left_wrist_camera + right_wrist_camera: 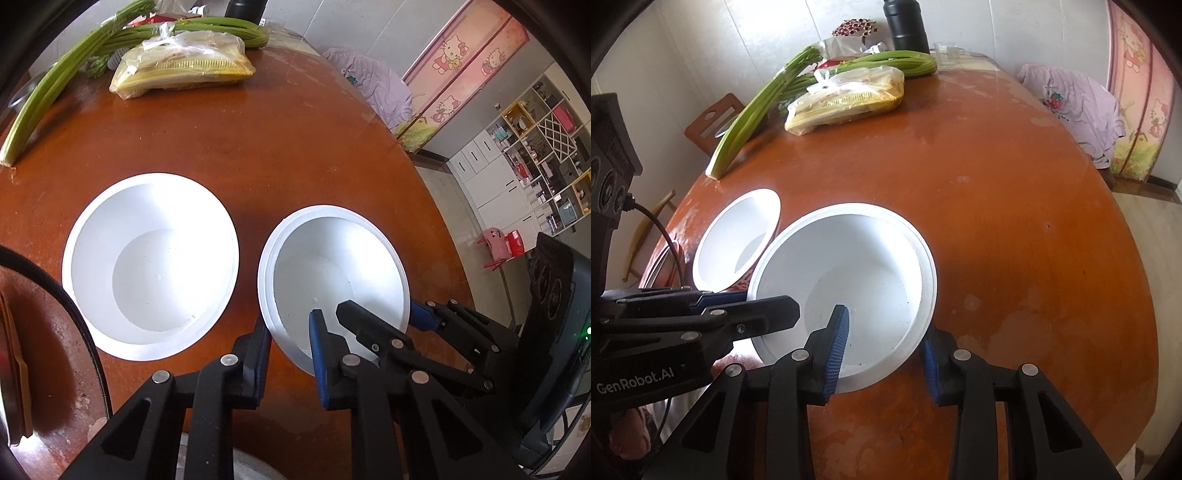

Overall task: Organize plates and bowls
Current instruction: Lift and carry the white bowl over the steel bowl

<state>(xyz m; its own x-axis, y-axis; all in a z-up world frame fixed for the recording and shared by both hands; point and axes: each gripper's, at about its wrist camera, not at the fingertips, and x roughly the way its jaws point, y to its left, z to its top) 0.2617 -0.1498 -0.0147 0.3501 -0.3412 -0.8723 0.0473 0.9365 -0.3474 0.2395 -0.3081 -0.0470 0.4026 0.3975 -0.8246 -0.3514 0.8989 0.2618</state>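
Observation:
Two white bowls stand side by side on the round brown table (266,147). The single bowl (155,266) (738,236) is to the left. To the right, the other bowl (332,266) (849,258) shows several stacked rims, so it tops a nested stack. My left gripper (290,325) (768,301) is shut on this stack's near-left rim, one pad inside and one outside. On the stack's right rim my right gripper (884,326) (380,308) is shut the same way, with its left finger (836,343) inside the bowl.
At the table's far end lie long green celery stalks (750,118), a plastic bag of yellow food (849,96) and a black bottle (905,26). A purple garment (1078,107) hangs beyond the table's right edge. A wooden chair (713,122) stands at the left.

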